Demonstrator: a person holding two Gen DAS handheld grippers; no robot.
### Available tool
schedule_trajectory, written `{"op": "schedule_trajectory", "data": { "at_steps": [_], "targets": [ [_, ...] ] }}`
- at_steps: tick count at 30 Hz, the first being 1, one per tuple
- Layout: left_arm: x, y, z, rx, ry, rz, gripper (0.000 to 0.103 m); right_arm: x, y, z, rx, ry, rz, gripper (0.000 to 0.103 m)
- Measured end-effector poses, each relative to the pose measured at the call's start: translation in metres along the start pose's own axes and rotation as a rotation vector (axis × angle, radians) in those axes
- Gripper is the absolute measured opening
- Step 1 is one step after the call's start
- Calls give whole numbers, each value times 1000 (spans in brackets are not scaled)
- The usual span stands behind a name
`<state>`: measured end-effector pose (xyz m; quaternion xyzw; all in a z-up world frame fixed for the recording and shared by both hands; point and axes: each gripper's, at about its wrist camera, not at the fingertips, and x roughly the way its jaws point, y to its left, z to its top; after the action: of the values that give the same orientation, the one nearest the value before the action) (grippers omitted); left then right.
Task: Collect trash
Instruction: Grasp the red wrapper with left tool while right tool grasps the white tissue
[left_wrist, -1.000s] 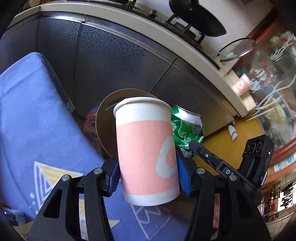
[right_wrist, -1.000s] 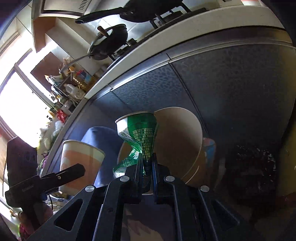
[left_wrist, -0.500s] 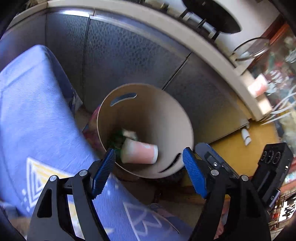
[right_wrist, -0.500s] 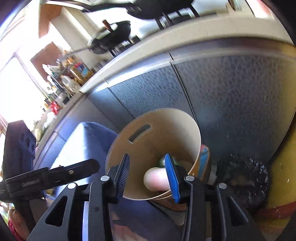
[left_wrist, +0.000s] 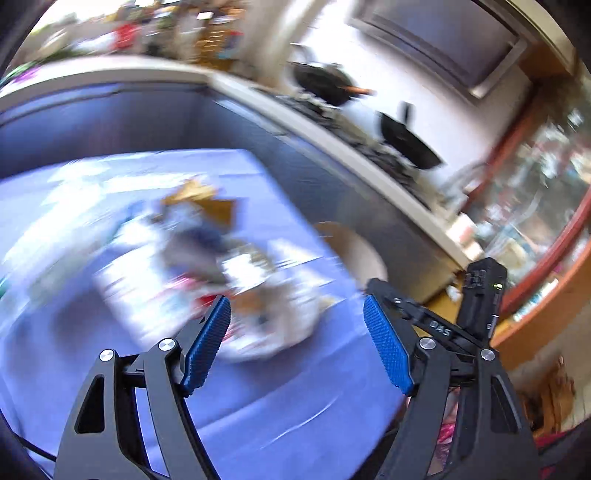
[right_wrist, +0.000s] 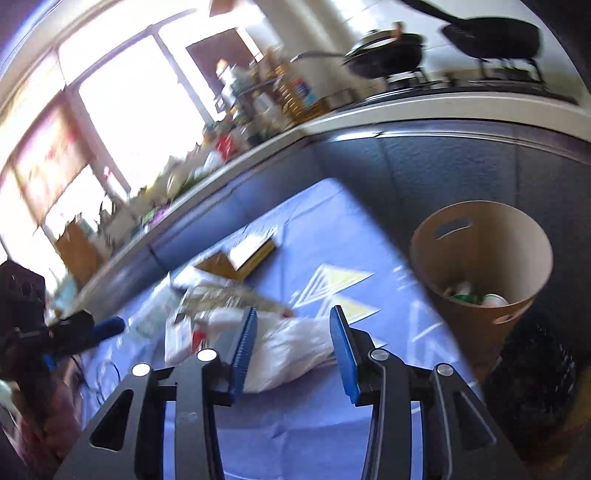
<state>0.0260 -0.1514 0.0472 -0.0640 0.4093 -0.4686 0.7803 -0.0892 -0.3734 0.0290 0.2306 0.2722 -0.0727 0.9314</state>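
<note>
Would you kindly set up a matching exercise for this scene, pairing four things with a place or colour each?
Things:
1. bin
2. plastic bag
3. tablecloth
4. pans

Descriptions:
A. blue with triangle patterns
B. on the stove, black
C. white, crumpled, on the table
D. brown, beside the table, holding cups

Pairs: 1-D, 2-C, 3-A, 4-B

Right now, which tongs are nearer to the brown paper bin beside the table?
Right. The right tongs hang over the blue tablecloth with the brown paper bin just to their right. The left tongs are farther along the table, beyond the right ones from the bin.
</note>
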Motion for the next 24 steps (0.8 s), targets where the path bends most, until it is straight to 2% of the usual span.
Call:
{"op": "schedule_trajectory", "data": {
  "at_steps": [2,4,7,10,11,12,14,17,19,21,22,23,24],
  "targets": [
    [-13,25,-12,-49,6,39,73,15,19,-6,-32,48,3,54],
    [-21,48,-25,-106,12,42,72,26,28,-7,-17,83,21,54],
    [-15,72,-39,-217,55,-28,66,36,29,-6,22,91,-23,57],
    [17,74,-49,-276,122,-76,65,38,8,-10,161,98,-112,62],
    [26,72,-50,-289,138,-91,65,38,-7,-12,235,107,-105,62],
    [37,69,-49,-302,156,-122,65,35,-22,-20,342,117,-55,62],
    [53,63,-45,-311,160,-148,65,32,-40,-31,471,136,-8,62],
    [72,62,-38,-341,161,-172,65,32,-47,-43,539,165,62,62],
    [83,65,-37,-364,167,-143,65,35,-45,-43,555,177,88,62],
    [90,68,-38,-395,174,-128,53,41,-42,-41,556,183,98,59],
    [94,70,-39,-412,183,-124,40,45,-40,-40,556,190,104,57],
    [97,72,-40,-425,192,-119,22,49,-38,-40,555,194,108,52],
    [100,74,-42,-437,196,-117,14,54,-35,-39,552,202,115,41]
  ]
}}
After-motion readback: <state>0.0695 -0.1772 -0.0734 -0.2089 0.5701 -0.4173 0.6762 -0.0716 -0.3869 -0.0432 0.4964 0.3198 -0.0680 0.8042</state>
